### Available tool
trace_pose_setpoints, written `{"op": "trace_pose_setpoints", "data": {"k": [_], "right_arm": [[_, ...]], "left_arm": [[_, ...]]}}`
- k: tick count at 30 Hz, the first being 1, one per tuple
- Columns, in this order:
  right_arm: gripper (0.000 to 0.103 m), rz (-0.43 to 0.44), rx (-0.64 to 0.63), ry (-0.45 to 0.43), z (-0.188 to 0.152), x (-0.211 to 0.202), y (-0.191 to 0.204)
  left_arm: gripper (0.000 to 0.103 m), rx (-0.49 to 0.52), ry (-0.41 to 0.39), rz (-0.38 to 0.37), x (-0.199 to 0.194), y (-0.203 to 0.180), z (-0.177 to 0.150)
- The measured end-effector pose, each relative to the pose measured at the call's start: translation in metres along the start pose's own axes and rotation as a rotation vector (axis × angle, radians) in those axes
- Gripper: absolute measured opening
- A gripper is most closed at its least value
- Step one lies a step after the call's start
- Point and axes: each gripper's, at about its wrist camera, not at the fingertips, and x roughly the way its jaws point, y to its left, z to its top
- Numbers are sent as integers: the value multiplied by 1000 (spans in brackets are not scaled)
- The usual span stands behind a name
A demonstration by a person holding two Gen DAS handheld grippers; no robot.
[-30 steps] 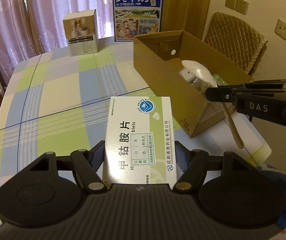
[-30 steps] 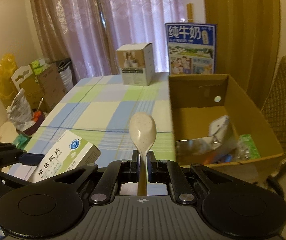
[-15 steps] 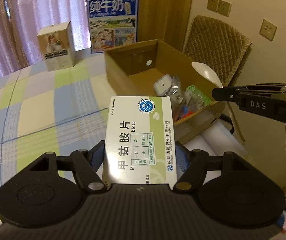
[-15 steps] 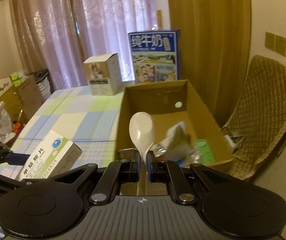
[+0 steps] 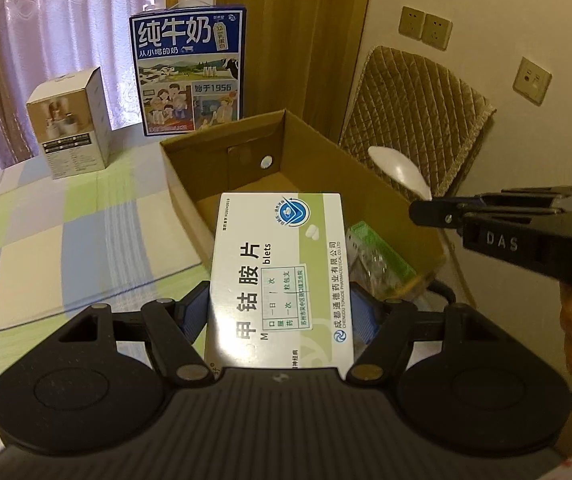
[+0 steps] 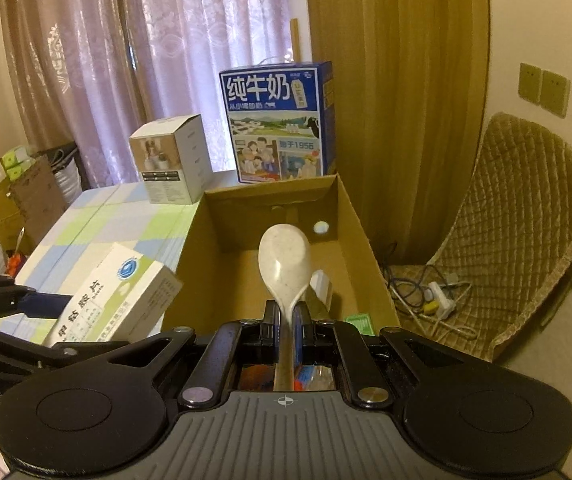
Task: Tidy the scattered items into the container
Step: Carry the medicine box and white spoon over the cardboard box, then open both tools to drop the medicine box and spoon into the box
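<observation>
Presently both loads hang over the cardboard box (image 6: 350, 216): left tongs (image 5: 281, 312) clamp the medicine carton (image 5: 281, 264), right tongs (image 6: 286, 324) pinch the spoon (image 6: 284, 260), handle lengthwise along the box.

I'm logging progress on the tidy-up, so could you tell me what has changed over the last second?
Both grippers carried their loads from over the table to the cardboard box: the medicine box in the left gripper and the spoon in the right gripper now hang over its opening. Nothing was let go; both grips are unchanged.
</observation>
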Motion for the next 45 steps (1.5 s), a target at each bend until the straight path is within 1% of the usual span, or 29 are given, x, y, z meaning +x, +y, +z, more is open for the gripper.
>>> {"op": "trace_pose_setpoints", "data": {"k": [6,15,21,30,33,36,45], "right_arm": [[4,5,-3,10,20,28,-8],[4,1,-2,20,46,71,-21],[4,12,9,27,62,99,-27],[4,-12,28,38,73,131,-37],[4,-13,35,43,74,137,-40],[4,-13,36,50,73,141,-41],[4,7,30,70,68,146,-32]], "left_arm": [[67,-14,3,-20,29,5,24],[67,-106,7,-42,73,27,53],[67,-150,10,-52,102,38,66],[67,-164,14,-52,133,46,73],[67,-160,18,-57,139,47,74],[67,-146,13,-39,139,49,74],[67,-145,-26,-18,117,63,68]]}}
